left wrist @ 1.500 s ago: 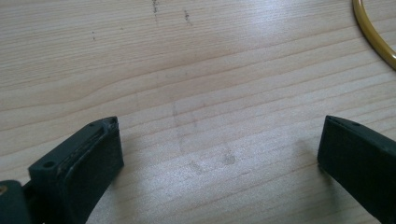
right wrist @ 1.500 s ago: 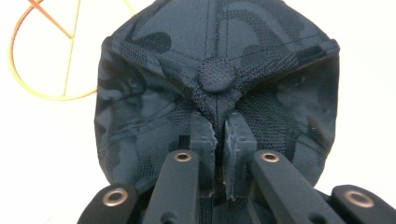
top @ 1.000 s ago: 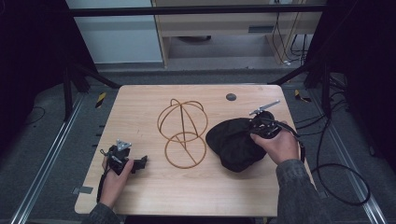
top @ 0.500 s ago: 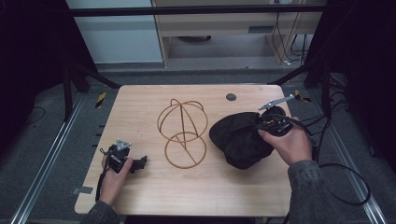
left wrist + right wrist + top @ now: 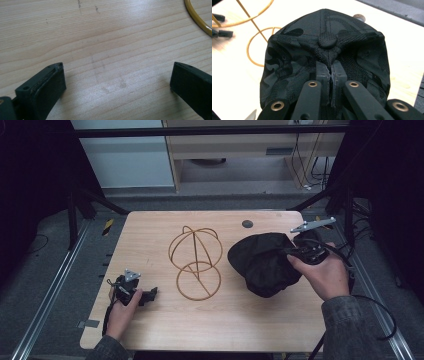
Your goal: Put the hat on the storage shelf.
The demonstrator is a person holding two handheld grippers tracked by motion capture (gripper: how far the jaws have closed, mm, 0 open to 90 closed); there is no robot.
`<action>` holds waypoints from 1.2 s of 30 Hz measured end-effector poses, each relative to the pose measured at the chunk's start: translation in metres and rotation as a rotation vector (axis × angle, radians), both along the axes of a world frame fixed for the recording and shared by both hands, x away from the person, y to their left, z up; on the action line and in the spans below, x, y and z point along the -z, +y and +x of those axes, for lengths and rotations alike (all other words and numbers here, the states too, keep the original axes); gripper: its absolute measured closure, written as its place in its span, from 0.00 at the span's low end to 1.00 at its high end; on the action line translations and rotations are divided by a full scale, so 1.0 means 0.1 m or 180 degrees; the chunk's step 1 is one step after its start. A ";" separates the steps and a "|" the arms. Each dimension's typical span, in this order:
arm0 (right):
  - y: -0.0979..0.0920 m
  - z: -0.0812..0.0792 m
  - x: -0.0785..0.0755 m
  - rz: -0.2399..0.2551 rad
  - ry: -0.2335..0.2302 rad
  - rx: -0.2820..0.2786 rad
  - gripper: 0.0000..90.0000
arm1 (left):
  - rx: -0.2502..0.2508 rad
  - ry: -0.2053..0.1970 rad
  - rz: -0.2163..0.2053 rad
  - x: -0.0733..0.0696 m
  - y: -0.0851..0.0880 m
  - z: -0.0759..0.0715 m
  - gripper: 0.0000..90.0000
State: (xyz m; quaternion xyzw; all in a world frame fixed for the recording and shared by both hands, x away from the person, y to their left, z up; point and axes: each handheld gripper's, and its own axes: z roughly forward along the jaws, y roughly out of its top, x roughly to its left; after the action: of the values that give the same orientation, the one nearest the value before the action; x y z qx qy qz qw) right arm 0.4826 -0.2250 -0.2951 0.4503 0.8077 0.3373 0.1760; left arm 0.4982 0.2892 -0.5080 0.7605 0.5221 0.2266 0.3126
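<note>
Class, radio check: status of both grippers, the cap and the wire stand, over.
Right gripper shut on black cap. Left gripper open, resting on table. Wire stand beside the cap, unobstructed.

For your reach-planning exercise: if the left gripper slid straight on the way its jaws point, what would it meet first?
Probably the gold wire stand. The left gripper rests open on the table, jaws aimed at the stand's base ring, with bare wood between.
</note>
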 end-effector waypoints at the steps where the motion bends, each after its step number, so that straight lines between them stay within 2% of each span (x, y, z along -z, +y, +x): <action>1: -0.01 -0.01 -0.02 0.0006 -0.0021 0.0005 0.97 | -0.0004 -0.0010 -0.0006 0.00 0.00 0.00 0.00; 13: -0.12 -0.16 -0.23 0.0117 -0.0180 0.0130 0.97 | 0.0002 -0.0011 -0.0005 0.00 0.00 -0.01 0.00; 21: -0.16 -0.19 -0.34 0.0152 -0.0278 0.0185 0.97 | 0.0010 -0.0004 -0.0001 0.00 0.00 -0.01 0.00; 30: -0.11 -0.19 -0.46 0.0219 -0.0398 0.0219 0.97 | 0.0013 -0.0011 -0.0001 0.00 0.00 -0.01 0.00; 36: -0.03 -0.17 -0.60 0.0248 -0.0503 0.0232 0.97 | 0.0013 -0.0009 0.0000 0.00 0.00 -0.01 0.00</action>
State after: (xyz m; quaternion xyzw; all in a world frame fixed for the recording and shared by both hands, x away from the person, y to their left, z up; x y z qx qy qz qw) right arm 0.4660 -0.2284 -0.2348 0.4580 0.7607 0.3962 0.2337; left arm 0.4970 0.2888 -0.5081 0.7612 0.5201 0.2271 0.3139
